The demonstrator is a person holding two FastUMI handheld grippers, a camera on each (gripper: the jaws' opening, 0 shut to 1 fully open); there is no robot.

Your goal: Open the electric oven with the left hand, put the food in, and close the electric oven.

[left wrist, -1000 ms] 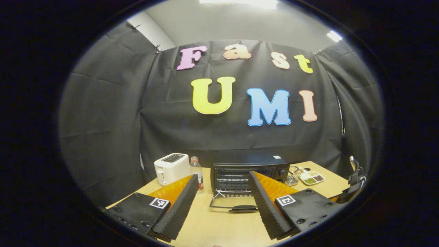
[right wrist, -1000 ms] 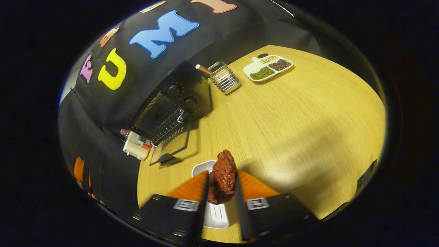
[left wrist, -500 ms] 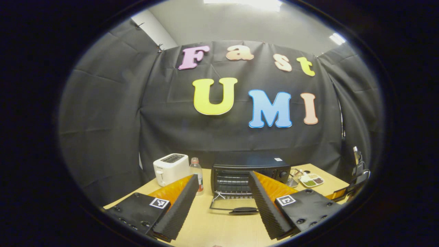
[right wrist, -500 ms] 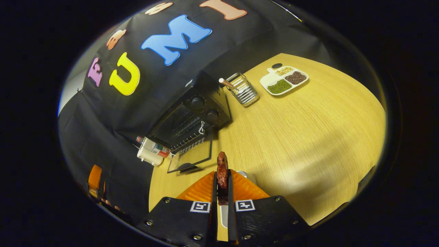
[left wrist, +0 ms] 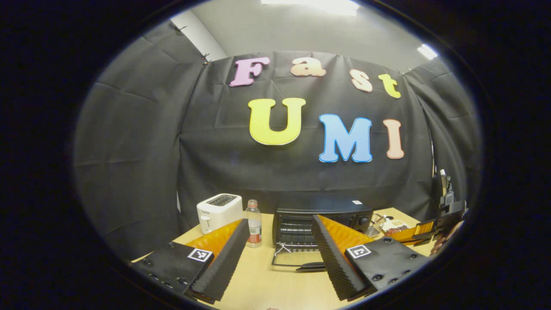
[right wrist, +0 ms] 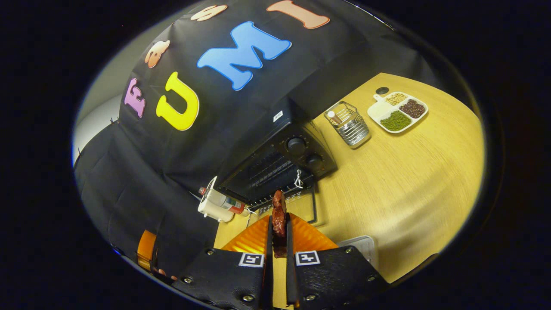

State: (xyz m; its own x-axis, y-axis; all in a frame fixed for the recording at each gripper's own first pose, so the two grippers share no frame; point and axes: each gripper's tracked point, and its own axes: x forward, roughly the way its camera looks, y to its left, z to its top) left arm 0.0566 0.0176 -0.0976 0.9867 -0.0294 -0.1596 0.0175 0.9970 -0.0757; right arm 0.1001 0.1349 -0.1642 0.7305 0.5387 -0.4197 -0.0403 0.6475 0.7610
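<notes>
The black electric oven (left wrist: 320, 217) stands at the back of the wooden table with its glass door (left wrist: 297, 263) folded down flat and the wire rack showing inside. My left gripper (left wrist: 280, 258) is open in front of it, holding nothing. In the right gripper view the oven (right wrist: 284, 165) lies ahead with its door (right wrist: 303, 206) down. My right gripper (right wrist: 279, 224) is shut on a dark red piece of meat (right wrist: 279, 213), held above the table just short of the open door. The right gripper (left wrist: 434, 228) also shows at the far right of the left gripper view.
A white toaster (left wrist: 218, 211) and a small bottle (left wrist: 254, 224) stand left of the oven. A wire basket (right wrist: 348, 125) and a divided dish of beans (right wrist: 398, 115) sit to the right. A white tray (right wrist: 363, 249) lies on the table under my right gripper.
My right gripper closed tight on the meat, lifted it off the white tray and carried it toward the open oven. The left gripper drew back slightly and drifted left.
</notes>
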